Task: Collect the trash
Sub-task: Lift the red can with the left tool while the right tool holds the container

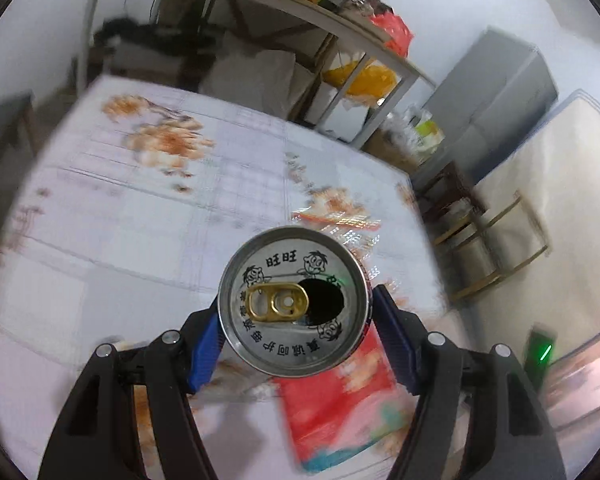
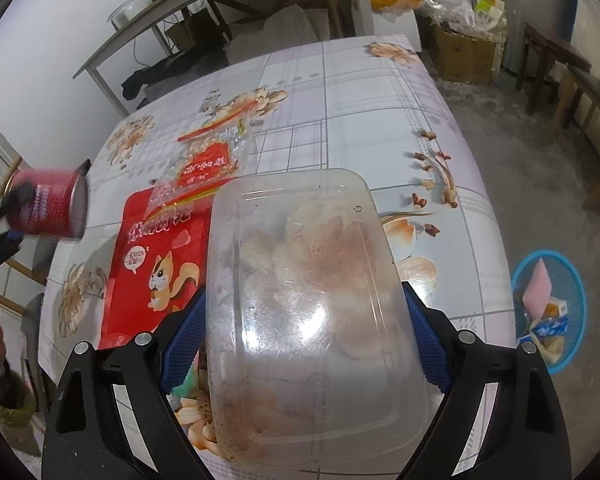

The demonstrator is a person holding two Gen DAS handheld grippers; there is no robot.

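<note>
Hands full on both sides, so this is the carry step of the clear-up, with the drop-off to come. Starting on the left: the left gripper (image 1: 296, 330) has its blue jaws closed against the sides of the drink can (image 1: 294, 302), one pad at nine o'clock and one at three o'clock of the opened lid, and the can is lifted clear of the worktop (image 1: 100, 200). The right wrist view shows that same can out at nine o'clock, tipped on its side in the air.

Below it on the worktop lies the red snack bag (image 2: 156, 264), flat, with the clear wrapper (image 2: 208, 160) overlapping its top edge at twelve o'clock. Neither is picked up yet.

Moving right: the right gripper (image 2: 302, 338) has its jaws spread wide and pressed on the long sides of the clear plastic container (image 2: 312, 304), which looks greasy and is held above the worktop edge.

Far right, at three o'clock in the right wrist view, the blue bin (image 2: 572, 280) stands on the floor, already holding scraps. My read is that the next move swings the container over that rim before the jaws release, and the can must cross the worktop to follow. The container's slick walls may slip under a loose squeeze.
</note>
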